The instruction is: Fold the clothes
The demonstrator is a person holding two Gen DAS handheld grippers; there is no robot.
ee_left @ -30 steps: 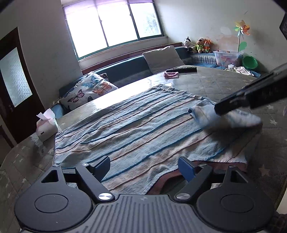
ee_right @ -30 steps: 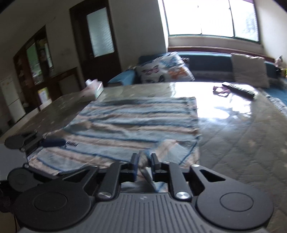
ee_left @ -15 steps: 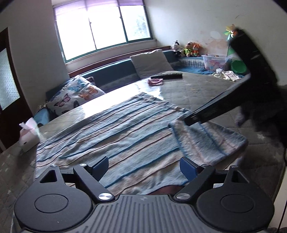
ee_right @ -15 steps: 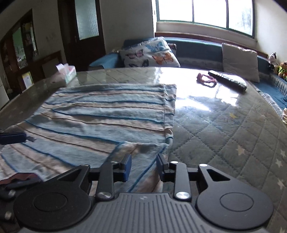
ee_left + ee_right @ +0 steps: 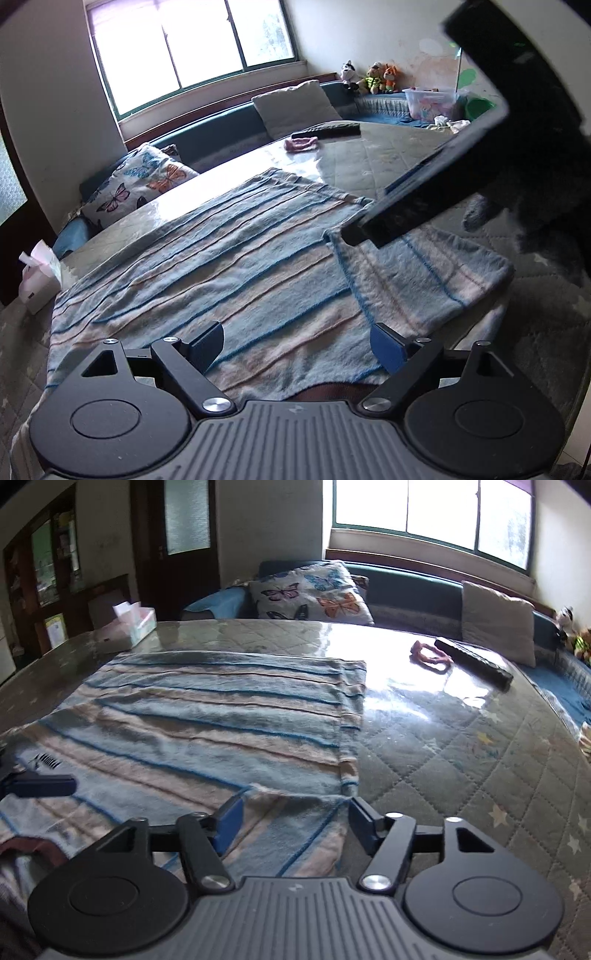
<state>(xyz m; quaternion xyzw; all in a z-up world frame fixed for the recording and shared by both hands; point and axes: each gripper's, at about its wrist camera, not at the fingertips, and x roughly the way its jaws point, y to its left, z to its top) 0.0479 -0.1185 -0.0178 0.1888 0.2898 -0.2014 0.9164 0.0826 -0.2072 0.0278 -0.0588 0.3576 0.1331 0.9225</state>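
A striped blanket (image 5: pixel 207 258) lies spread flat on the quilted tabletop (image 5: pixel 461 746), its near right corner (image 5: pixel 417 273) folded over onto the blanket. The right claw (image 5: pixel 291 821) hangs low over that folded corner, its jaws opening, with cloth lying between the pads but not pinched. The left claw (image 5: pixel 295 345) is spread wide over the blanket's near edge, holding nothing. A remote control (image 5: pixel 472 662) and a pink band (image 5: pixel 430 657) lie far right; a tissue box (image 5: pixel 129 626) stands far left.

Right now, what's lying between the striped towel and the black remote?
Mostly bare glossy tabletop, seen in the right wrist view; only a pink hair tie lies there, right beside the remote, far from the towel.
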